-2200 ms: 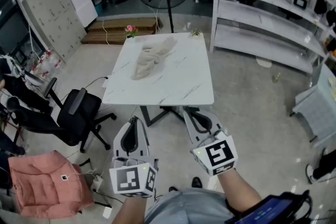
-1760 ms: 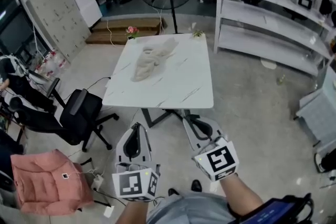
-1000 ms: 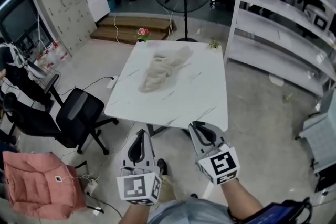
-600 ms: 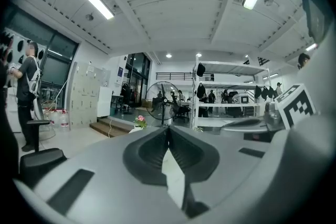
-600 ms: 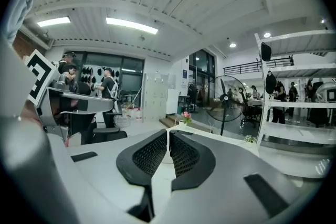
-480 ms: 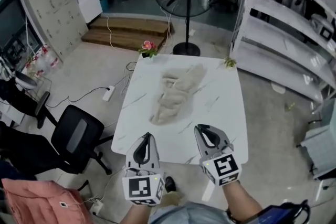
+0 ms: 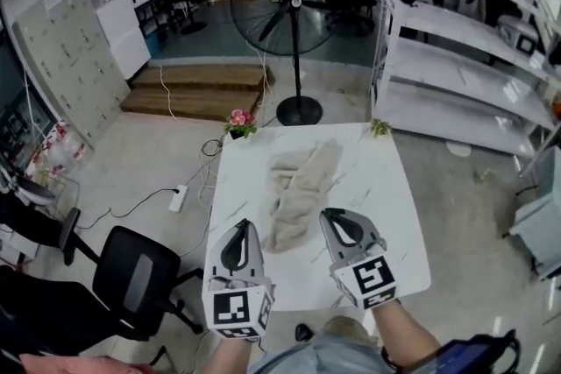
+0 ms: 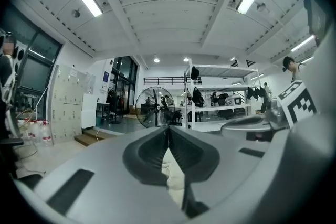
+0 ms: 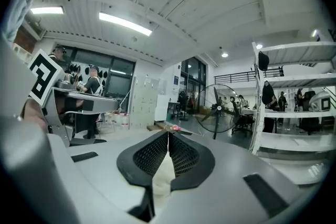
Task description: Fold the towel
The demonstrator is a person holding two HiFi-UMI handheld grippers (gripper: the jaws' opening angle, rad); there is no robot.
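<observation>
A beige towel (image 7: pixel 298 188) lies crumpled in a long heap on the white marble-look table (image 7: pixel 390 215), running from the middle toward the far right. My left gripper (image 7: pixel 242 226) is level over the table's near edge, its tip just left of the towel's near end, jaws shut with nothing in them. My right gripper (image 7: pixel 328 215) hovers just right of that end, also shut and empty. In the left gripper view the jaws meet at the left gripper's tip (image 8: pixel 168 128), with towel (image 8: pixel 173 173) showing below. The right gripper view shows the same, right gripper (image 9: pixel 168 135) above towel (image 9: pixel 161 176).
A pot of pink flowers (image 7: pixel 237 120) and a small green plant (image 7: pixel 379 127) stand at the table's far corners. A floor fan (image 7: pixel 279 0) is behind the table, white shelving (image 7: pixel 465 39) at the right, a black office chair (image 7: pixel 131 280) at the left.
The person has walked up to the table. Both grippers have come forward from over the floor to over the table's near edge, close to the towel.
</observation>
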